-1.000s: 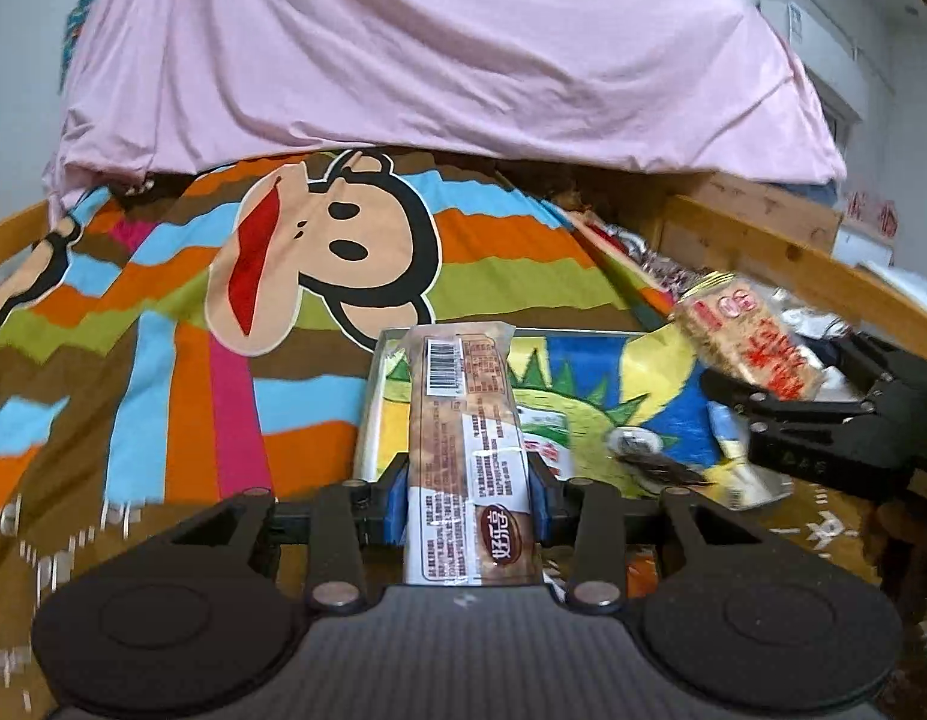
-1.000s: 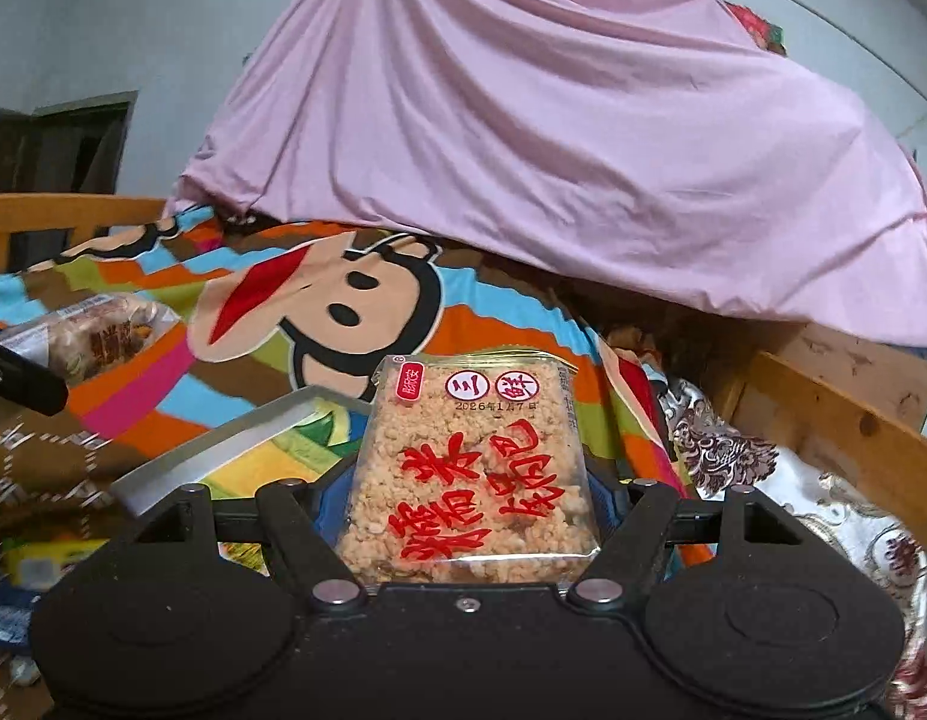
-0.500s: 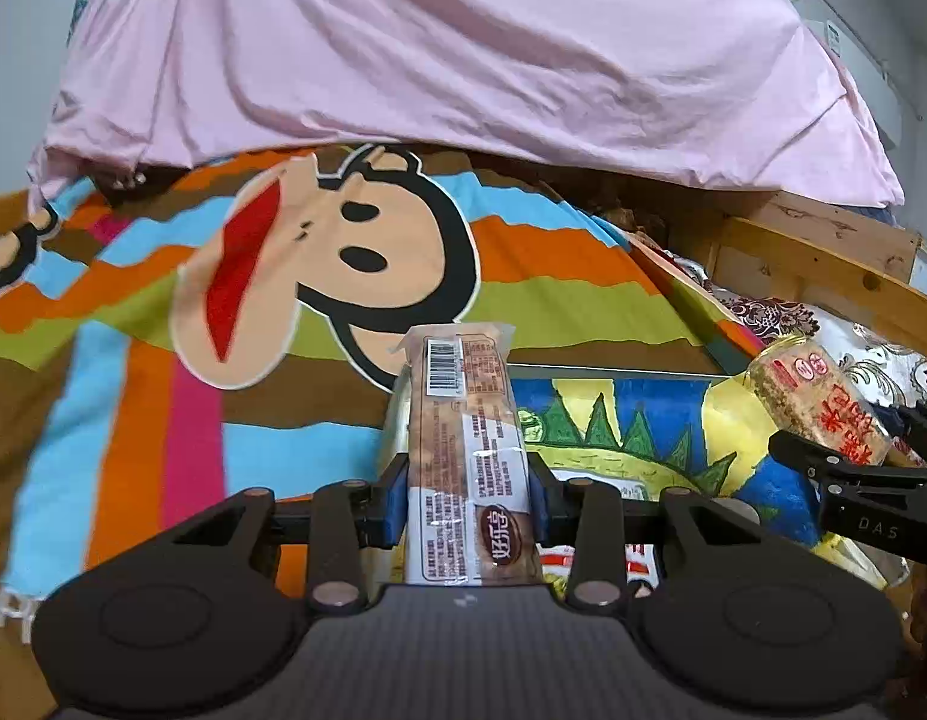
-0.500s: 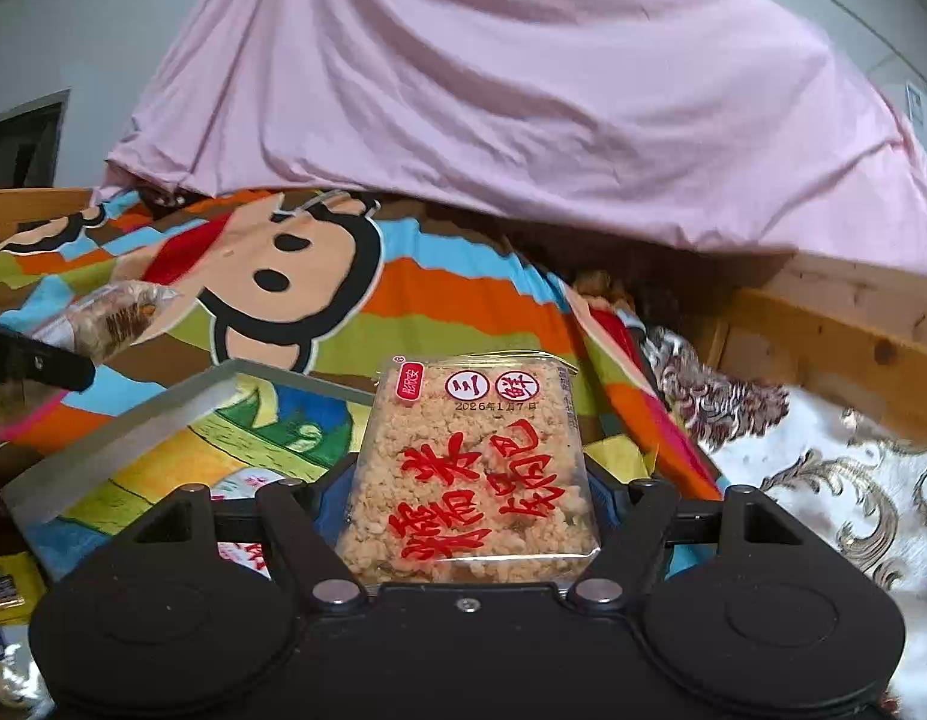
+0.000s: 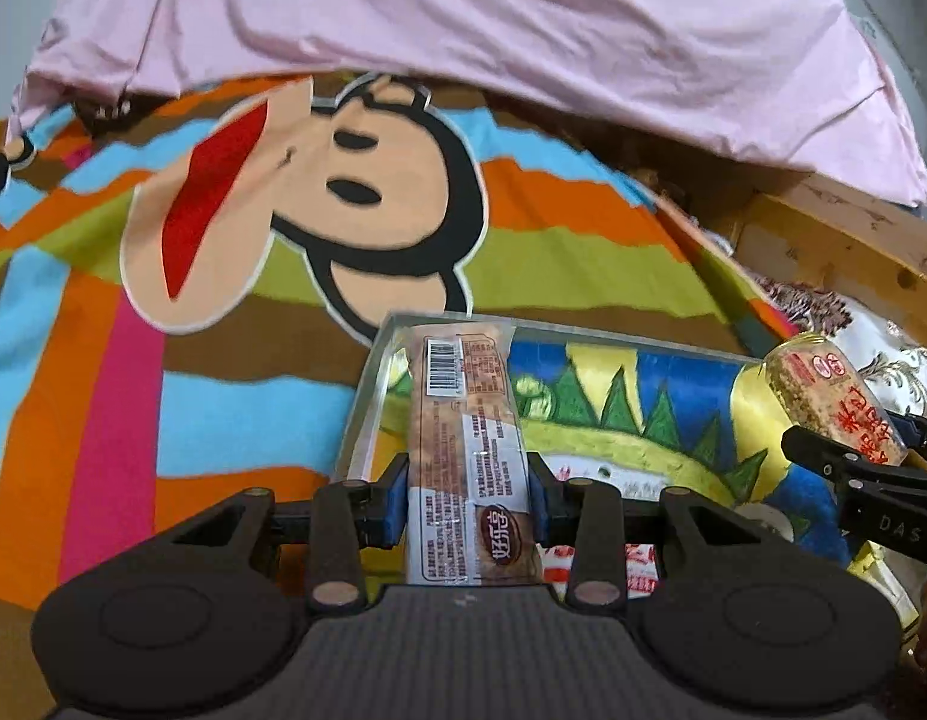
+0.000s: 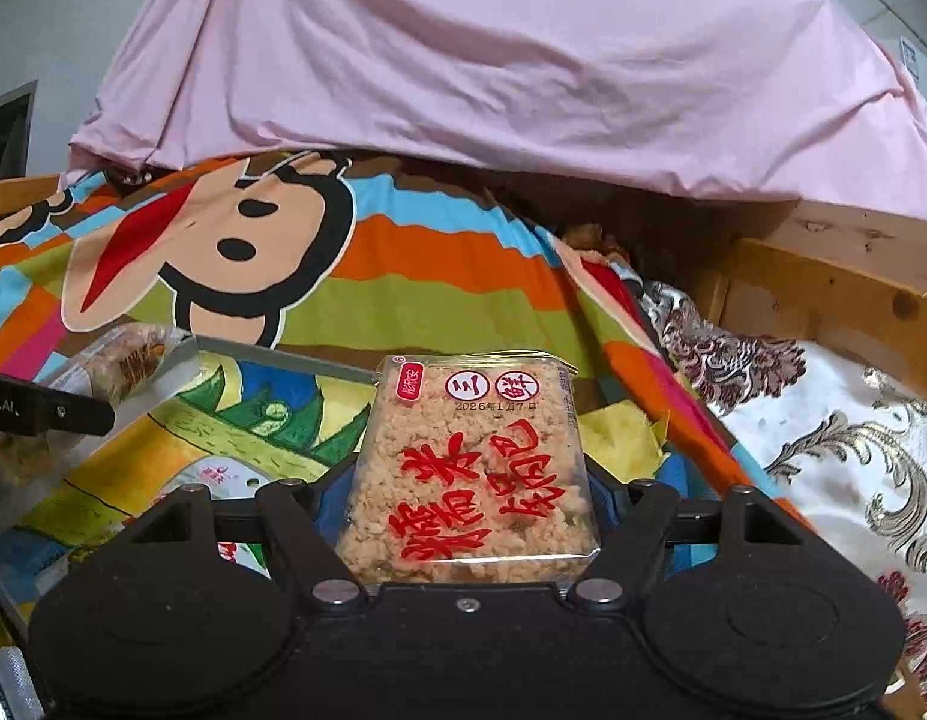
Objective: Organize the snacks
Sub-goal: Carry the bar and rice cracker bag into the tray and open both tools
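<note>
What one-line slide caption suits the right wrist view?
Right gripper clamps a clear square rice-cracker packet above a cartoon-printed tray on a striped monkey blanket.

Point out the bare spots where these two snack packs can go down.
The colourful tray has open floor between the left gripper's long bar packet and the right gripper's rice cracker pack. The striped monkey blanket left of the tray is bare. The tray's near edge looks crowded with small wrappers.
</note>
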`<state>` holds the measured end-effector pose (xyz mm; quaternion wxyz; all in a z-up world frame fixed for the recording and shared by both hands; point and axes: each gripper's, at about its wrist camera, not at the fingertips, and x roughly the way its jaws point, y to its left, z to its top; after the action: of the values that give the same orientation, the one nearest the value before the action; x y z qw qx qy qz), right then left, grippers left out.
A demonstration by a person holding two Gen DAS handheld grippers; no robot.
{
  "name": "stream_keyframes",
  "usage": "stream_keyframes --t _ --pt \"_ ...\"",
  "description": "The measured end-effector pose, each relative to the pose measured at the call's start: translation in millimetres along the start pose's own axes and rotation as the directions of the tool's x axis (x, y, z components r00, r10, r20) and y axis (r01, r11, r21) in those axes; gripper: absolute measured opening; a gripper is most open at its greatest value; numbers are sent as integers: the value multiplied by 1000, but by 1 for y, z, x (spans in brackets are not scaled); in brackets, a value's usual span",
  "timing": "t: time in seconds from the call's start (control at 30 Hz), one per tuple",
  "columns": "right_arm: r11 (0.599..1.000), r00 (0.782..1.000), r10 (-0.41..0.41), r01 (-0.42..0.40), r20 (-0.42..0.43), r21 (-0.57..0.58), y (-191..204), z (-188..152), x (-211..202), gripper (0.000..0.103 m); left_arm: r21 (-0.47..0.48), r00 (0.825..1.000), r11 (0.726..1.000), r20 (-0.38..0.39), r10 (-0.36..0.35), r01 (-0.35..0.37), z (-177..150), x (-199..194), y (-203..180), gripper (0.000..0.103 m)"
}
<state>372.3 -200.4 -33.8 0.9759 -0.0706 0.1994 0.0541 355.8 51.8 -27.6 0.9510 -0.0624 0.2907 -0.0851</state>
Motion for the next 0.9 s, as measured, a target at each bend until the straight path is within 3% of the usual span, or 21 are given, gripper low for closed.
stream_keyframes --t 0.37,0.67,0.77,0.9 --pt "999 994 34 -34 -104 2 8 -5 7 74 7 989 1000 -146 19 -18 -11 18 -8 42" --pt "997 979 68 -72 -194 -18 24 -11 15 75 27 983 999 -179 35 -31 -15 21 -14 43" --pt "997 979 70 -76 -193 -22 25 -10 13 78 16 981 999 -188 36 -34 -13 17 -14 49" --pt "996 981 82 -86 -175 -15 25 -5 2 85 26 985 999 -166 38 -35 -11 5 -19 65"
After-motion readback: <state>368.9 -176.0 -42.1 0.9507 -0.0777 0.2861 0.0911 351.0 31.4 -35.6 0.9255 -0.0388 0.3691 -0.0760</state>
